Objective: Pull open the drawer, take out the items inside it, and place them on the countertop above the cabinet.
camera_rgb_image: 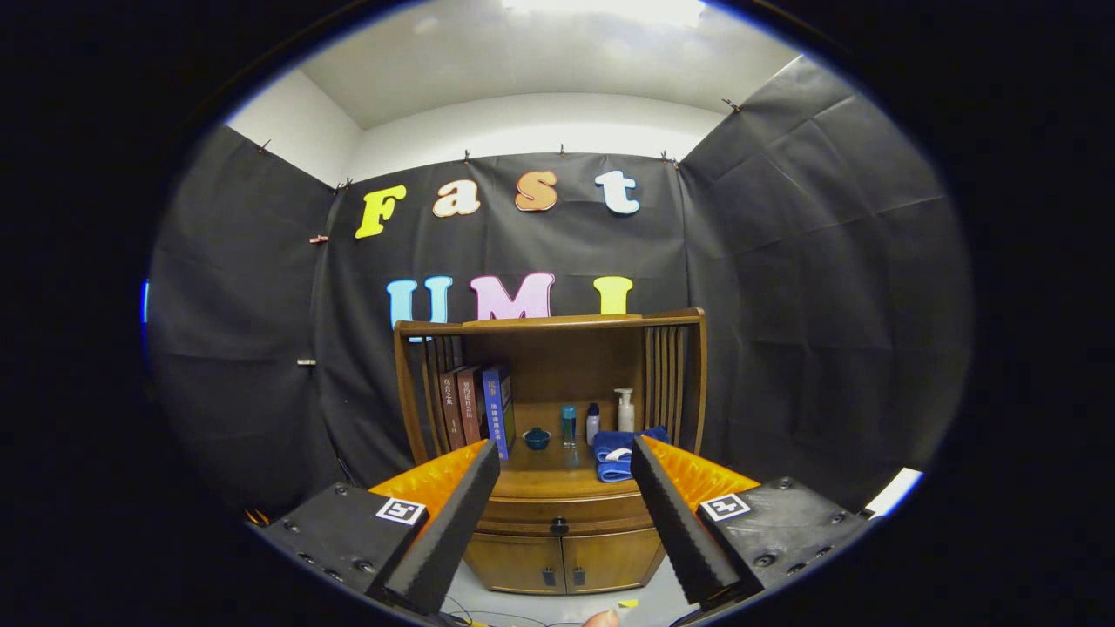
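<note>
The gripper (pixel 564 488) is hanging well back from the wooden cabinet (pixel 557 453), its fingers spread wide and gripping nothing, and that wide spread is framing the whole front of the piece between them. Lined up in the gap is the drawer (pixel 562 521), sitting fully closed just under the countertop (pixel 557 477), with its small dark knob (pixel 558 526) showing dead centre, which looks like the reason for this squared-up aim. Whatever is inside is hidden, since the drawer front is covering it. On the countertop things are already crowding the back: books (pixel 475 409) leaning at the left, a small blue bowl (pixel 537 438), three bottles (pixel 594 418) in a row, and a folded blue towel (pixel 618 453) at the right, partly behind the right finger. That is leaving the front strip of wood bare, probably the handiest landing spot. Below, two cabinet doors (pixel 562 562) are sitting shut. By my reading, nothing is started yet; the knob is the first target
</note>
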### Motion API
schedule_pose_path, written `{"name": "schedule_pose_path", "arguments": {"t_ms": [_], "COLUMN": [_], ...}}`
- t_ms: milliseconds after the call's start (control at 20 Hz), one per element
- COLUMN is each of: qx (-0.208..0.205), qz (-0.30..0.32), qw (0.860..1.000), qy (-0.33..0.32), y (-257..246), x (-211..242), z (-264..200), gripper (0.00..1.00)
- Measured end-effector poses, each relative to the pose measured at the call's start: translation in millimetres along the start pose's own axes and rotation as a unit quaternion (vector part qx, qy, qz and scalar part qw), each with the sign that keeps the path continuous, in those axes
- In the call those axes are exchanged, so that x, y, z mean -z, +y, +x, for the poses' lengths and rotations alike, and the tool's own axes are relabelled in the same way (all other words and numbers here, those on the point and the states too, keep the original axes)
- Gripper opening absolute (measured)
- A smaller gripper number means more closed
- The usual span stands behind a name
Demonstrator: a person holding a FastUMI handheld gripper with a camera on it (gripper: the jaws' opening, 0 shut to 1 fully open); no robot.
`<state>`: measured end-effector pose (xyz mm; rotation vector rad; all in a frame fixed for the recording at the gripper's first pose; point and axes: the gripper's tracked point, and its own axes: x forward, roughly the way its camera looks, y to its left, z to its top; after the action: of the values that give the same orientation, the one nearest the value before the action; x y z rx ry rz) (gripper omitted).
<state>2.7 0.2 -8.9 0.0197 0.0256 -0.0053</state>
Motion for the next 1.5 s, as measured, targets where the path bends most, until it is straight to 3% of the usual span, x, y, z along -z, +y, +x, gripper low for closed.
{"name": "schedule_pose_path", "arguments": {"t_ms": [550, 900, 1250, 1500], "qx": [0.002, -0.009, -0.032, -0.012], "qz": [-0.004, -0.003, 0.013, 0.006], "qw": [1.0, 1.0, 0.999, 1.0], "qy": [0.002, -0.002, -0.009, 0.019], "y": [1, 0, 0, -13], "x": [4, 26, 100, 190], "z": [-1, 36, 104, 154], "gripper": [0.99, 0.99, 0.99, 0.99]}}
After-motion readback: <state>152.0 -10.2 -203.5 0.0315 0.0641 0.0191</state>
